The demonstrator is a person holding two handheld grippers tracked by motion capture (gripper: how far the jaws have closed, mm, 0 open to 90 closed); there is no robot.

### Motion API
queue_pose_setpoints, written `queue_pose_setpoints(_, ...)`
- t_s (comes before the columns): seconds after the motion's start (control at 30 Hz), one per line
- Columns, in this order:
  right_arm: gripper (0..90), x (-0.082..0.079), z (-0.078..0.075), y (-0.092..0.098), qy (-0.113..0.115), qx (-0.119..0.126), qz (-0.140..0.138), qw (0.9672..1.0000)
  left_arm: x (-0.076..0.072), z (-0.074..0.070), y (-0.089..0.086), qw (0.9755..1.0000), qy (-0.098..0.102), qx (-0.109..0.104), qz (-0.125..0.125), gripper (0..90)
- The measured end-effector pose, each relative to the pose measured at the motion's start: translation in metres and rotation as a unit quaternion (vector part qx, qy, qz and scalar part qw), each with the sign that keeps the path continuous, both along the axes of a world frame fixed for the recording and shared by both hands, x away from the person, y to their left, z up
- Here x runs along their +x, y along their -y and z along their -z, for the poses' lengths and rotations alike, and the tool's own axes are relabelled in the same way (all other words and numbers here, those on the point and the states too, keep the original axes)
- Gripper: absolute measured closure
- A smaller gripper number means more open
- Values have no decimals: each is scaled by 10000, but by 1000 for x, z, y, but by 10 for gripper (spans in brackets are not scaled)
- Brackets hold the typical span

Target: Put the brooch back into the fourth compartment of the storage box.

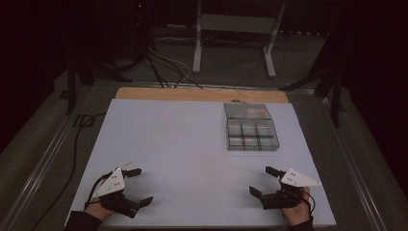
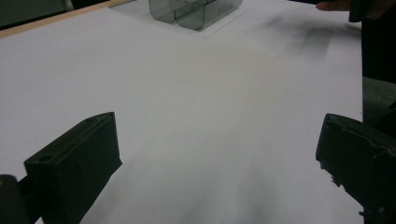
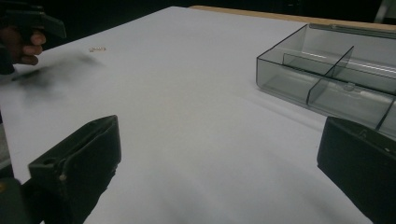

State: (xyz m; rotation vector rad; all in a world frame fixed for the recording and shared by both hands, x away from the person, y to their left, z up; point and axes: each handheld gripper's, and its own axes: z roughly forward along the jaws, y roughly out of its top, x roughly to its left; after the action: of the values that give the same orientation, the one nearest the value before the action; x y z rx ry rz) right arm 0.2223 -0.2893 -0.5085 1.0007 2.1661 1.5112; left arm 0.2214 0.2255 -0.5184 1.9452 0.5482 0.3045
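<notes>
A white table point(image 1: 192, 144) seen from above. The left gripper point(image 1: 138, 186) rests at lower left, jaws wide apart with nothing between them. The right gripper point(image 1: 263, 181) sits at lower right, likewise spread. A clear compartment box point(image 1: 250, 127) lies right of centre, well apart from both.

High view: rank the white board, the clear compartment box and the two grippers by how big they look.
1. white board, by far the largest.
2. clear compartment box.
3. left gripper and right gripper: they look alike in size, and lie nearer the camera, so no ranking between them.
</notes>
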Motion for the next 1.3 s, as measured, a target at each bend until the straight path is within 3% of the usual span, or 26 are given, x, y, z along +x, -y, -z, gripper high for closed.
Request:
queue_pose_setpoints(0.2, 0, 0, 0, 1, 5, -7, -49, 10000, 1, 1, 1, 10000, -22, 19, 28, 12)
queue_pose_setpoints(0.43, 0, 1, 2, -3, -9, -103, -346, 9993, 0, 2, 4, 9998, -113, 110, 126, 11)
queue_pose_setpoints(0.47, 0, 1, 0, -4, 94, -42, -386, 9992, 0, -1, 4, 9996, -139, 110, 235, 11)
queue_pose_setpoints(0.73, 0, -1, -1, -3, 148, 47, -409, 9990, 2, -15, 7, 9988, -89, -130, 457, 12)
queue_pose_setpoints(1.1, 0, -1, -2, -2, 127, 118, -415, 9990, 17, -33, -6, 9992, 93, -271, 296, 12)
queue_pose_setpoints(1.3, 0, 0, -2, -1, 76, 175, -386, 9991, 26, -34, -17, 9993, 26, -344, 110, 12)
